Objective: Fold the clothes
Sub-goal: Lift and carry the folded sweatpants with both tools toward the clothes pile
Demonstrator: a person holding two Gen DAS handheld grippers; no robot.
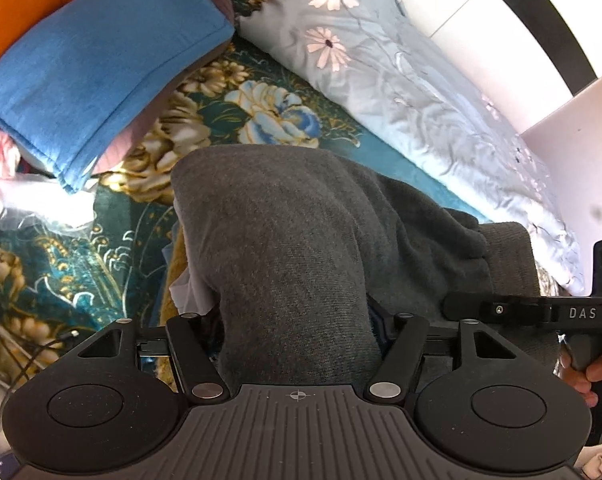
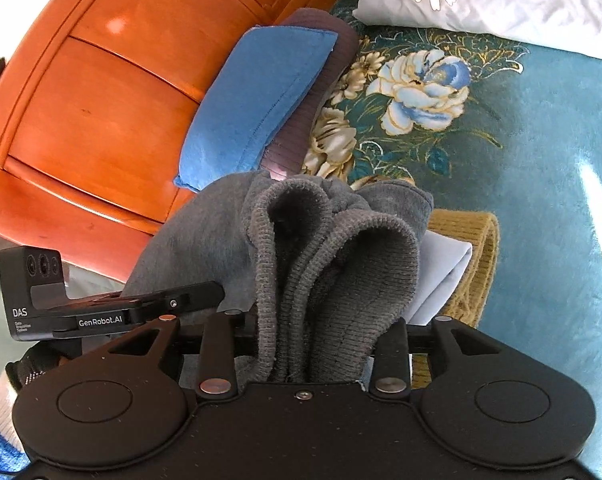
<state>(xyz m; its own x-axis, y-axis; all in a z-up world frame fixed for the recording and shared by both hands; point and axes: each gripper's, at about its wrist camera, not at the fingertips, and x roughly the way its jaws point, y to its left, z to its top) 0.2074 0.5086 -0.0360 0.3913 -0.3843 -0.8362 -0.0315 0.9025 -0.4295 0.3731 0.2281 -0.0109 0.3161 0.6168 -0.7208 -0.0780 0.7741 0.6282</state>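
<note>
Grey garment (image 1: 285, 240) bunched btw both grippers' fingers; grip or gap can't tell. Blue fold (image 2: 257, 104) ahead on bed (image 2: 541, 160).

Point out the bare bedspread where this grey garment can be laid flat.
Freest: the plain teal bedspread, right of the grey garment and below the floral quilt. A narrower flowered strip runs between the quilt and the folded blue garment. Crowded: the headboard side, and the mustard knit under the grey garment.
</note>
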